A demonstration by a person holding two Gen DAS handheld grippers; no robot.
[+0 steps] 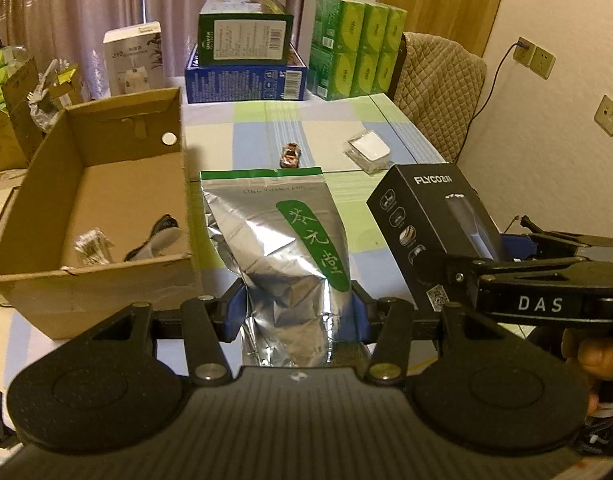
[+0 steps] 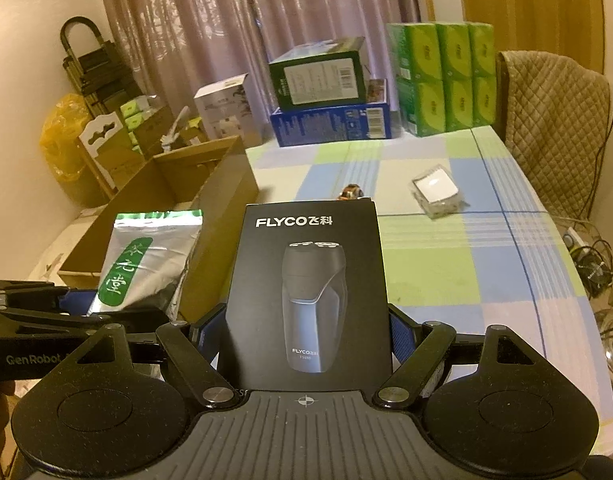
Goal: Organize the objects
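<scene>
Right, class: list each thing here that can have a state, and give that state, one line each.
Left gripper: shut on the silver pouch.
Silver pouch: sealed, held upright.
Right gripper: shut on the black shaver box.
Black shaver box: closed, held upright.
Cardboard box: open, small items inside.
Toy car: on its wheels on the table.
Clear packet: lying flat on the table.

pouch: silver, green label | shaver box: black | tablecloth: green-blue-white checks

The carton sits at the counter's left; the toy car and packet lie right of it, stacked boxes far.
</scene>
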